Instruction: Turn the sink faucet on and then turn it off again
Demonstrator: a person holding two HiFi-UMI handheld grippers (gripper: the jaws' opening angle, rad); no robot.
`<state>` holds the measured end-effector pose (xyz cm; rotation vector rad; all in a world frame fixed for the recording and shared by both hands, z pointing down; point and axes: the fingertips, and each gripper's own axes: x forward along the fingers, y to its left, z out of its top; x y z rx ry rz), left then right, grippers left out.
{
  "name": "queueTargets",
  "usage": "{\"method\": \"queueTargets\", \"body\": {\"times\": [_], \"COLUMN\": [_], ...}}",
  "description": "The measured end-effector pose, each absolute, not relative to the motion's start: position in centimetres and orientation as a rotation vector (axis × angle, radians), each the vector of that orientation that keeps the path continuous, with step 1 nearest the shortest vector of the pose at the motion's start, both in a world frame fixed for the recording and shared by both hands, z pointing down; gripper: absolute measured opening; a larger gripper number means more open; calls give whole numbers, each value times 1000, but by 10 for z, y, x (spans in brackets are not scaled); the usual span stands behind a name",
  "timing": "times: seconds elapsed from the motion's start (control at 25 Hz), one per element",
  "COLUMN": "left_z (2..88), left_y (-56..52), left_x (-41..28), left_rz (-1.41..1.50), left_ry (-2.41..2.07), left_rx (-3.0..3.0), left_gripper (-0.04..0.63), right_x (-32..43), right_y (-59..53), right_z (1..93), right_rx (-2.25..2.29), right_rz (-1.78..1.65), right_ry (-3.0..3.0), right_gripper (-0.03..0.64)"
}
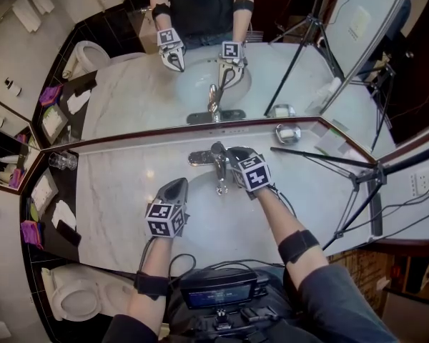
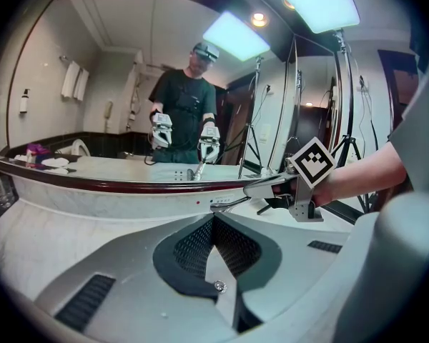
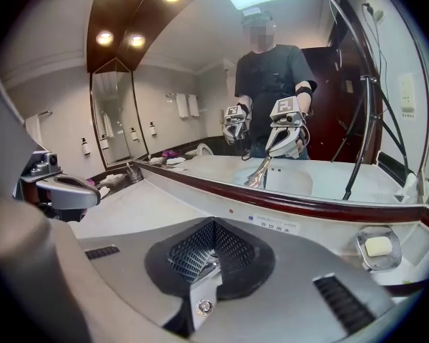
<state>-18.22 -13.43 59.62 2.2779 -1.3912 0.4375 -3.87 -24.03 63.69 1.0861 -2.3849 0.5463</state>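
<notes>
The chrome faucet stands at the back of the marble counter, just below the mirror. My right gripper is shut and empty, with its tip over the faucet's lever. In the left gripper view the right gripper lies just above the thin chrome lever; I cannot tell whether they touch. My left gripper hangs shut and empty over the counter, left of the spout. Its jaws point toward the faucet. The right gripper faces the mirror, with the left gripper at its left.
A soap dish with a bar of soap sits at the back right, also in the right gripper view. Glass tumblers stand at the back left. A black tripod straddles the counter's right end. A toilet is at the lower left.
</notes>
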Motion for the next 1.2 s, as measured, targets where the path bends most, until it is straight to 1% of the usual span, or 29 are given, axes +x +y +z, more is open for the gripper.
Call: {"method": "queueTargets", "body": {"times": [0.36, 0.64, 0.84, 1.2], "left_z": [598, 599, 599, 600], "left_y": [-133, -132, -133, -131], "left_x": [-180, -182, -176, -178], "left_rz": [445, 447, 444, 453], "left_ry": [-1388, -1387, -1378, -1381], "left_rx": [2278, 2272, 2277, 2271], "left_gripper": [0, 0, 0, 0], "right_x": [-38, -32, -19, -17], "right_y": [-236, -230, -208, -209], "right_z": [633, 647, 674, 676], "right_rx": [1114, 1101, 1092, 1110], "right_rz": [499, 511, 570, 524], "right_ry": [-2402, -2409, -2373, -2362], "right_gripper": [21, 21, 26, 25]}}
